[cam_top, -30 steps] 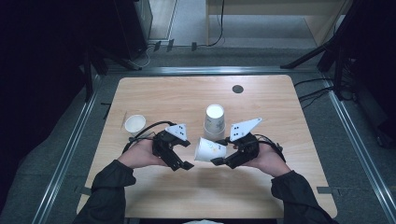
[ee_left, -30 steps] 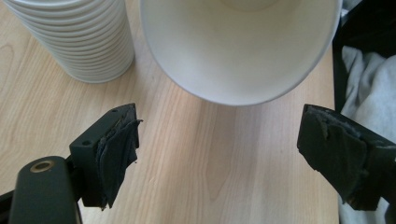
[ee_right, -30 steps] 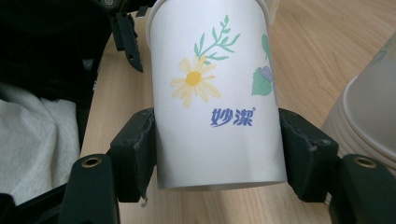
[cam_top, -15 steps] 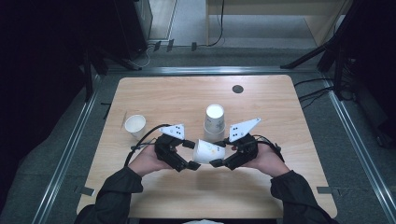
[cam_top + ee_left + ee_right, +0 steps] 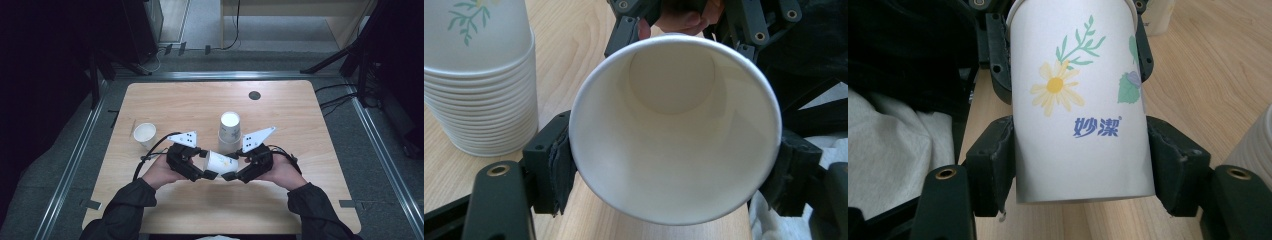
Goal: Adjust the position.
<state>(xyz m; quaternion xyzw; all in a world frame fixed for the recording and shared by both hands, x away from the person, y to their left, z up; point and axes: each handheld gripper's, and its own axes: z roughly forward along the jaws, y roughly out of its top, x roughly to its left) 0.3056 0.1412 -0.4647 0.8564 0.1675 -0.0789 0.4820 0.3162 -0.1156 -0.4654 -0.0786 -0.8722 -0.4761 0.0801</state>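
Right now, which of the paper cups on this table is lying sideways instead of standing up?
The daisy-printed cup held between both grippers, mouth toward the left gripper. The lone cup and the stack stand on the table.

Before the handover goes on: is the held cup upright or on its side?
On its side. The cup lies level between both grippers, its empty mouth toward the left gripper, its base toward the right.

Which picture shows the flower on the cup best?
The right gripper view: the flower faces the camera on the cup. The left gripper view looks into the cup's white inside. In the high view the cup is too small.
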